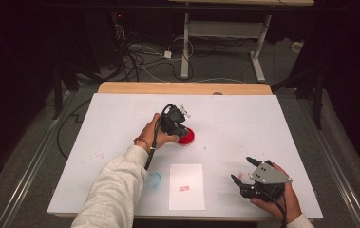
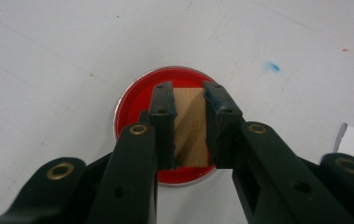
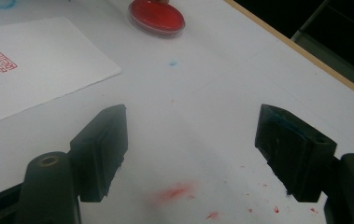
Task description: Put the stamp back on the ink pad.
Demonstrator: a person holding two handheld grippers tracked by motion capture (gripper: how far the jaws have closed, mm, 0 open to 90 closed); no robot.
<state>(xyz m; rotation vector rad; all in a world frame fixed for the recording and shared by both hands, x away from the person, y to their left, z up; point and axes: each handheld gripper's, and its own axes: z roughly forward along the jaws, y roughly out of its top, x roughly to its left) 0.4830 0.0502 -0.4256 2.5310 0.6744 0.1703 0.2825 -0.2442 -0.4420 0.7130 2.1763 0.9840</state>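
Note:
My left gripper [image 2: 188,91] is shut on a small wooden stamp block [image 2: 191,126], pointing down over a round red ink pad [image 2: 132,107]. In the high view the left gripper [image 1: 180,129] sits at the table's middle, right above the ink pad [image 1: 187,138]; whether the block touches the ink I cannot tell. A white sheet of paper [image 1: 186,186] bearing a red stamp print [image 1: 184,188] lies near the front edge. My right gripper [image 1: 241,168] rests at the front right, open with nothing between its jaws [image 3: 191,121]. From there I see the paper [image 3: 34,60] and ink pad [image 3: 157,16].
The table is covered by a white board [image 1: 244,118] with red and blue smudges, among them a blue ring mark [image 1: 154,179] left of the paper. A wooden table edge [image 1: 182,88] runs along the back. Cables and desk legs lie on the floor beyond.

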